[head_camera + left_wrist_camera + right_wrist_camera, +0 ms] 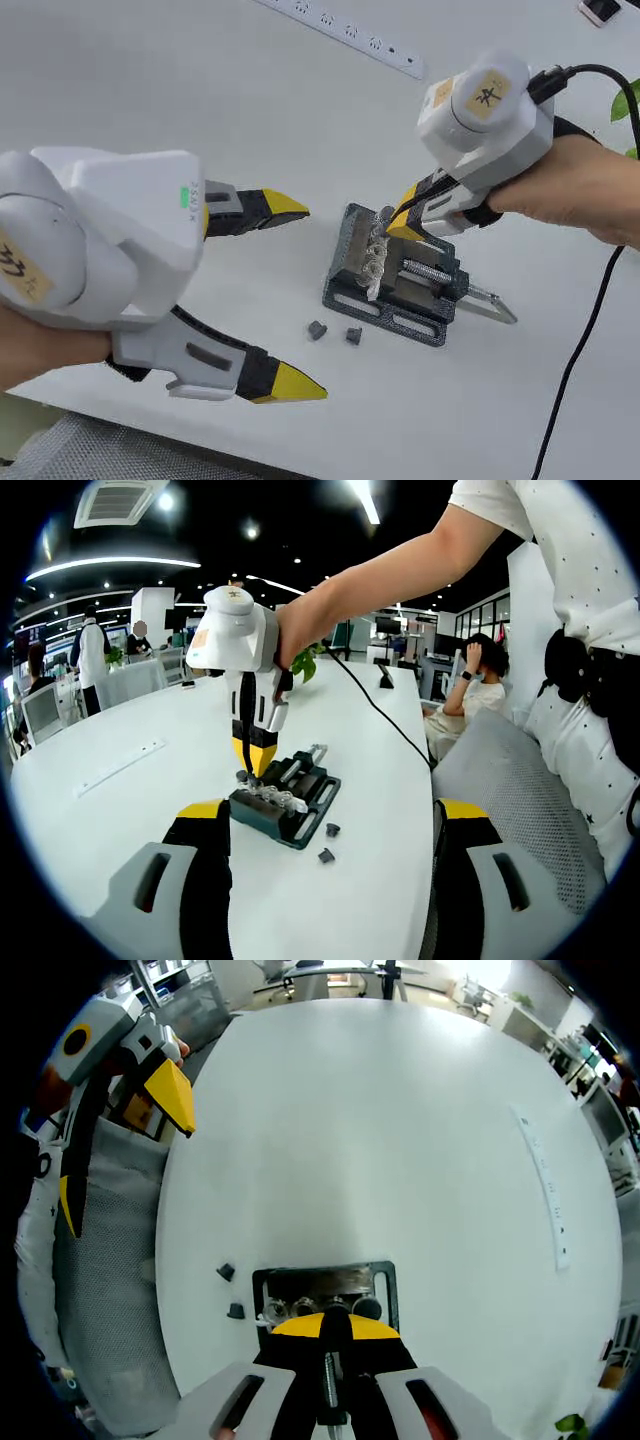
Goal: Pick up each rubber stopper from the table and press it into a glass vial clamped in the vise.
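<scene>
Right tongs [400, 222] narrow over clear glass vials [372, 262] in dark metal vise [395, 305], probably pressing. Left tongs [315, 300] wide; next grab near dark rubber stoppers [317, 330].

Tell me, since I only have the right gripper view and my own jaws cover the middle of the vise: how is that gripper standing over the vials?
Observer: In the left gripper view the right gripper stands nearly upright. Its tip points down at the row of glass vials, near the end farthest from the two loose rubber stoppers.
Operator: What is hidden under my gripper body, on the near side of the vise?
Observer: In the head view the vise has its screw and handle sticking out on that side, below the hand that holds your gripper.
</scene>
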Demonstrator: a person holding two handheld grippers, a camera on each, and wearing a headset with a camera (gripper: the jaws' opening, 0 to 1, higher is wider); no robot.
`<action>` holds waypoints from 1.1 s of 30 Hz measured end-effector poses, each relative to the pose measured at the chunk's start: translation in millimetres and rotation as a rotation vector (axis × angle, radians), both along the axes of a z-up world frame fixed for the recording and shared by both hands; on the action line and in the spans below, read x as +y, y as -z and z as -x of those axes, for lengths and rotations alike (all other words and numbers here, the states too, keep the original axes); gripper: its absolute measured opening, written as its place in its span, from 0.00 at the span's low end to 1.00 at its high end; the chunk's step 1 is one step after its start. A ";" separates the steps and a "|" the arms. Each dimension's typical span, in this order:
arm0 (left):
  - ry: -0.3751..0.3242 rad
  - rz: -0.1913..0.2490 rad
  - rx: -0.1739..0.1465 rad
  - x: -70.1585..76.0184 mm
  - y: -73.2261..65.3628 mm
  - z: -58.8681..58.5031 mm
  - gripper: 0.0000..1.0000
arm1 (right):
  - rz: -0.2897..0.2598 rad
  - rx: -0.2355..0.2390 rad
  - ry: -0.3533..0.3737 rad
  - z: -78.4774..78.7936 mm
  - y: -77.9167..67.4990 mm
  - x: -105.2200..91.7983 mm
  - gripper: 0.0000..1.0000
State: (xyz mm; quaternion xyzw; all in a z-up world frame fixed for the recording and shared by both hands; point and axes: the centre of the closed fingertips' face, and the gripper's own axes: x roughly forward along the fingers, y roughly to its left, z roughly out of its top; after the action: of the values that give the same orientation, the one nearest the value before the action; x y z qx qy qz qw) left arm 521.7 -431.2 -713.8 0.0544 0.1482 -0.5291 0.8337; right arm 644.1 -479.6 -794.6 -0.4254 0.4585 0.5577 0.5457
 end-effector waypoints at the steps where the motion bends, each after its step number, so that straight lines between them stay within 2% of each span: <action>1: 0.000 0.000 0.001 0.0 0.0 0.0 0.82 | 0.000 0.003 0.002 0.2 0.7 0.1 0.02; 12: 0.001 0.001 0.002 -1.0 0.2 0.0 0.81 | -0.016 0.065 0.036 2.4 1.1 1.8 0.01; 16: 0.001 0.003 0.001 -1.2 -0.6 -0.6 0.81 | -0.012 0.076 0.027 2.0 2.2 1.7 0.01; 26: 0.000 0.007 0.001 -2.3 -0.5 -2.4 0.80 | 0.028 0.045 -0.024 2.6 3.8 1.6 0.02; 33: 0.001 0.011 -0.001 -3.5 -1.2 -3.9 0.80 | 0.069 0.051 -0.043 1.0 4.3 1.4 0.02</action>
State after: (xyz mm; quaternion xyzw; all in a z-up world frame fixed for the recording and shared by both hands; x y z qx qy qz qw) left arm 525.6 -434.6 -712.6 0.0502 0.1449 -0.5304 0.8338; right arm 643.1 -478.2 -798.9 -0.4394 0.4819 0.5637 0.5068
